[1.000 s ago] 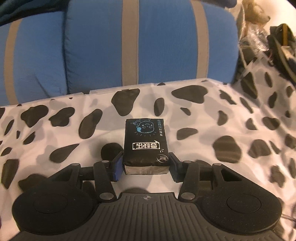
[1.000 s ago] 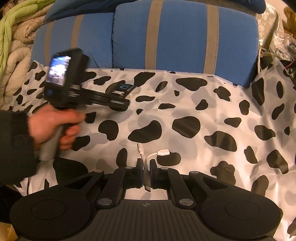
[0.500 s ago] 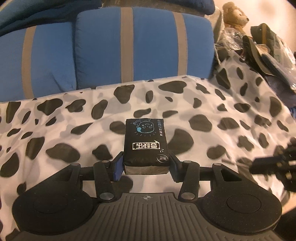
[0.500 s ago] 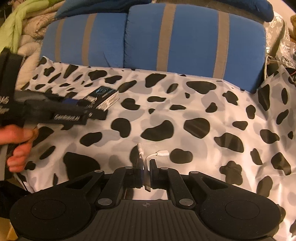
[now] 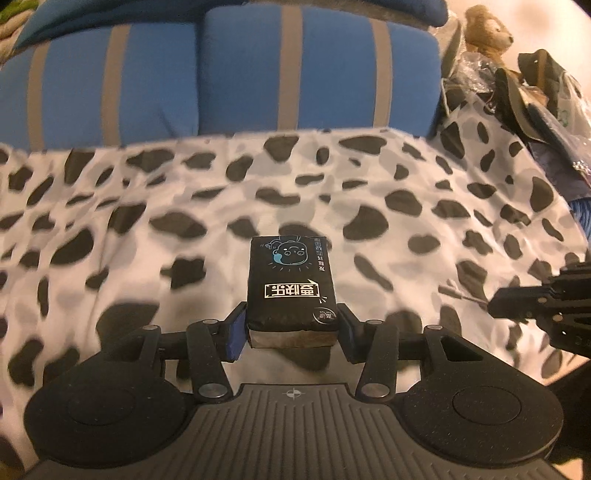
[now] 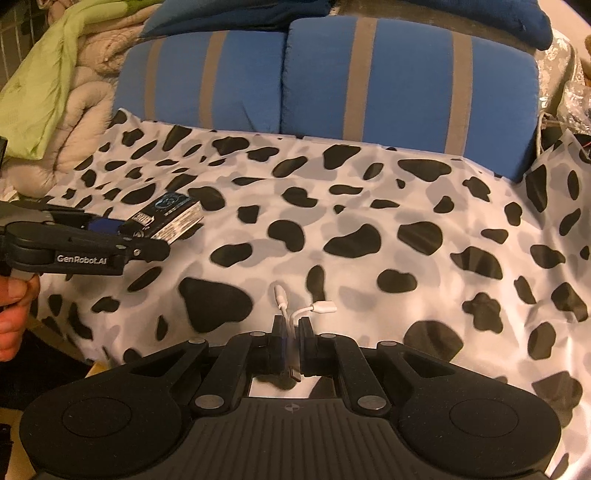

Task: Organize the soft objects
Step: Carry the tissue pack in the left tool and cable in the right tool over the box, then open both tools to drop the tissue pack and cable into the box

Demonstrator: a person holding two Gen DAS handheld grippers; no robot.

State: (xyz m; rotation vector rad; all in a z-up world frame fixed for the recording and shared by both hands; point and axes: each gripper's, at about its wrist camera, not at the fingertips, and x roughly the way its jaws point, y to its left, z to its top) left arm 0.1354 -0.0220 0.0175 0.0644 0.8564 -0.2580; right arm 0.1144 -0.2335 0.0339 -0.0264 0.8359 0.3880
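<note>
My left gripper (image 5: pixel 291 332) is shut on a black tissue pack (image 5: pixel 291 288) with a cartoon face and white lettering, held above the cow-print cloth (image 5: pixel 147 206). The same pack (image 6: pixel 166 218) and left gripper (image 6: pixel 125 240) show at the left of the right wrist view. My right gripper (image 6: pixel 291 339) is shut on a folded white cable (image 6: pixel 295 310) with white plugs, low over the cloth's front. The right gripper also shows at the right edge of the left wrist view (image 5: pixel 495 306).
Two blue cushions with grey stripes (image 6: pixel 388 81) stand behind the cloth. Beige and green blankets (image 6: pixel 55 92) pile at the far left. A teddy bear (image 5: pixel 487 33) and a heap of bags and clutter (image 5: pixel 535 96) sit at the far right.
My left gripper has drawn back and to the left with the tissue pack, away from the cushions. My right gripper has kept its hold on the cable and barely moved.
</note>
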